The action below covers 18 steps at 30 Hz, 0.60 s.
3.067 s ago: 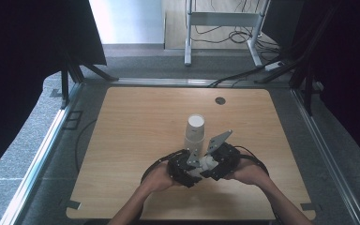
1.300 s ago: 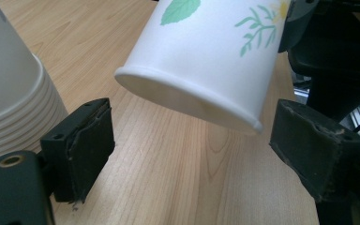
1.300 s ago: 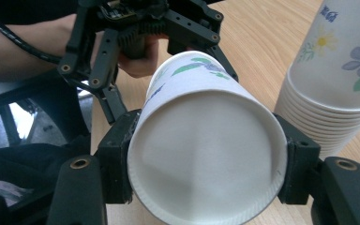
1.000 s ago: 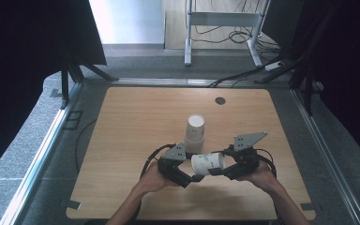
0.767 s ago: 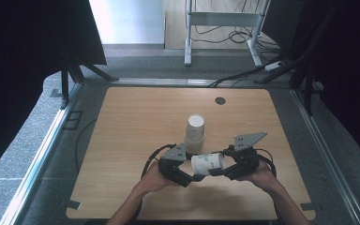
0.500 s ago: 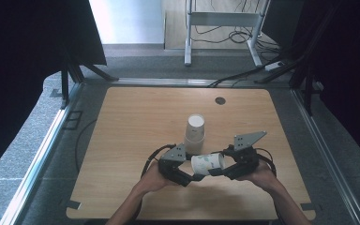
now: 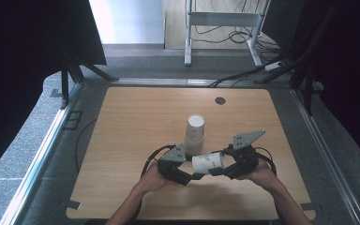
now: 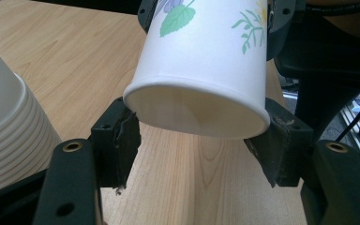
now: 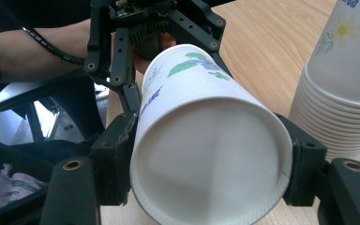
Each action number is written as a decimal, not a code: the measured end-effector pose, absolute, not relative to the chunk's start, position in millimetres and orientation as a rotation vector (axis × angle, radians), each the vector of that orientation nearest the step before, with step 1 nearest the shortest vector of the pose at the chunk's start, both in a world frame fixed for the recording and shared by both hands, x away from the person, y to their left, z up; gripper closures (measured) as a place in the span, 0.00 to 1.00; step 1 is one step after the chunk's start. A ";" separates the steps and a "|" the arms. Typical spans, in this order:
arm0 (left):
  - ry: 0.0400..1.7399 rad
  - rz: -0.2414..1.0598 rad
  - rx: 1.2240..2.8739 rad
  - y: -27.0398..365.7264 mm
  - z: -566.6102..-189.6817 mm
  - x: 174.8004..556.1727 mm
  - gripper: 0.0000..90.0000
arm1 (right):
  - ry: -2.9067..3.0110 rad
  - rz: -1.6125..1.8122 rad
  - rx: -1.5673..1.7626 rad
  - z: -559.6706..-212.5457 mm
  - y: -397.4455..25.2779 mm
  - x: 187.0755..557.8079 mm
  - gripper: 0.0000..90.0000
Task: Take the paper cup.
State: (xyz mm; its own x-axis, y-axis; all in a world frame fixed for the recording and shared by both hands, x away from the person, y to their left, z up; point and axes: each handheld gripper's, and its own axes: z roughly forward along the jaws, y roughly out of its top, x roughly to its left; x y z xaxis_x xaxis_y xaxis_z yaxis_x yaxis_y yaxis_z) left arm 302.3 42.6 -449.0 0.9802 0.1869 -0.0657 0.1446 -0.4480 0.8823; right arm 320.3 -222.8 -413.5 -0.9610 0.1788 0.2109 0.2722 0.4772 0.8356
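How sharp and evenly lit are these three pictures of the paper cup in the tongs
High view: small but fairly sharp, daylight washing out the floor behind the table. Left gripper view: cup crisp, stack softer at the edge. Right gripper view: cup base slightly soft, background dim.

A paper cup (image 7: 208, 163) is lying on its side above the table (image 7: 122, 140), between the left gripper (image 7: 190, 176) on its left and the right gripper (image 7: 222, 168) on its right. A stack of cups (image 7: 195, 133) is standing upright just behind it, near the table's middle.
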 end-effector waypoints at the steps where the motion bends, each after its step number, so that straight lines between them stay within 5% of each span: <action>1: 0.235 0.049 2.045 42.7 -449.1 302.4 0.41 | -2.620 -1.506 -0.401 -413.6 -222.6 320.3 0.36; 18: 0.253 0.085 2.156 49.3 -440.6 306.0 0.41 | -2.754 -1.446 -0.446 -403.6 -226.0 319.4 0.24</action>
State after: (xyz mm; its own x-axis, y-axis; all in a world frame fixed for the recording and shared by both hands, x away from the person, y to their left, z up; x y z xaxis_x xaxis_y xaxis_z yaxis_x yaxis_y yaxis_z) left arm 306.0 49.3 -440.6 0.9763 0.2135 -0.0351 0.1488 -0.5449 0.8252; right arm 319.4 -226.0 -403.6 -0.9598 0.2490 0.1298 0.2483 0.5365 0.8065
